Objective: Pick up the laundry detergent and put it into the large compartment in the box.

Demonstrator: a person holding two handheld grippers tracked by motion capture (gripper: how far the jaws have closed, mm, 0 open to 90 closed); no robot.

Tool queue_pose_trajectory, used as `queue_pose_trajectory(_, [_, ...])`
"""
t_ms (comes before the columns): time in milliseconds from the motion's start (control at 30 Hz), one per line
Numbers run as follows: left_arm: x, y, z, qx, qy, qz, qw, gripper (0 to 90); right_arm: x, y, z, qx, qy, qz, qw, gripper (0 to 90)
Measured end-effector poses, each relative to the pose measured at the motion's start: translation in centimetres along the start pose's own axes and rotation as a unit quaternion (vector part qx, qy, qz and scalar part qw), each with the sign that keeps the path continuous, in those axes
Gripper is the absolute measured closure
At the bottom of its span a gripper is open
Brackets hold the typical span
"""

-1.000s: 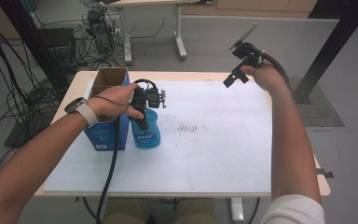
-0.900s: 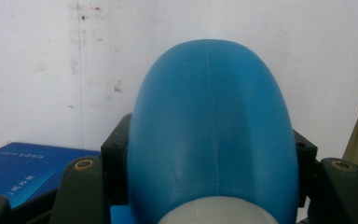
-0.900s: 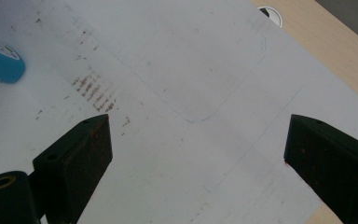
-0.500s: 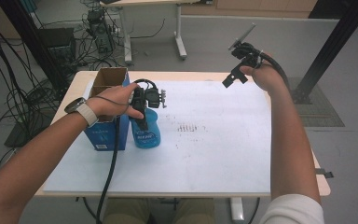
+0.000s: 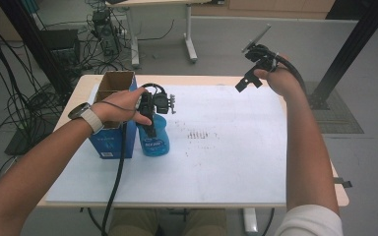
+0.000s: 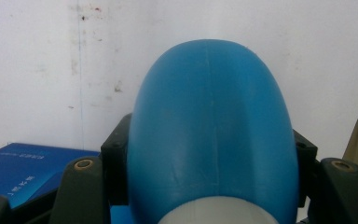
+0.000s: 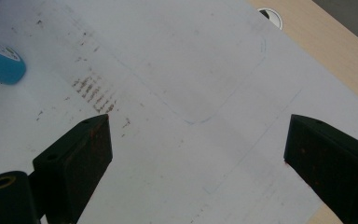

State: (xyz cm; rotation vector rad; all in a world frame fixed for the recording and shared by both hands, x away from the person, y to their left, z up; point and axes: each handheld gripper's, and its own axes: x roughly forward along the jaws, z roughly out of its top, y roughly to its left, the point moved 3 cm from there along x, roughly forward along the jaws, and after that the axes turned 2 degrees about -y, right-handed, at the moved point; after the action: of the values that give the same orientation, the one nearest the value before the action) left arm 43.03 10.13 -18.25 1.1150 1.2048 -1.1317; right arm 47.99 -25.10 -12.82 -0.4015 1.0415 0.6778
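Two things stand at your table's left: a blue box (image 5: pixel 109 142), then the blue bottle (image 5: pixel 154 139) beside it, clamped by your left gripper (image 5: pixel 150 114). White paper (image 5: pixel 226 162) with dark smudges covers the wooden table (image 5: pixel 84 88). Your right gripper (image 5: pixel 250 73) hangs wide, empty, over grey floor (image 5: pixel 226 34).

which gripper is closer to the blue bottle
Left. The left gripper is clamped on the blue bottle; the right gripper is held high above the table's far right, jaws open and empty.

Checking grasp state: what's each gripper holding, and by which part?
Left gripper clamps the blue bottle by its upper body, one jaw each side. Right gripper holds nothing, jaws open.
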Motion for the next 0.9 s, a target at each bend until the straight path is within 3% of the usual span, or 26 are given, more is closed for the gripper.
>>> queue_pose_trajectory(900, [0.0, -0.07, -0.12, -0.001, -0.003, 0.001, 1.0, 38.3, 0.04, 0.04, 0.01, -0.002, -0.001, 0.0, 1.0, 7.5])
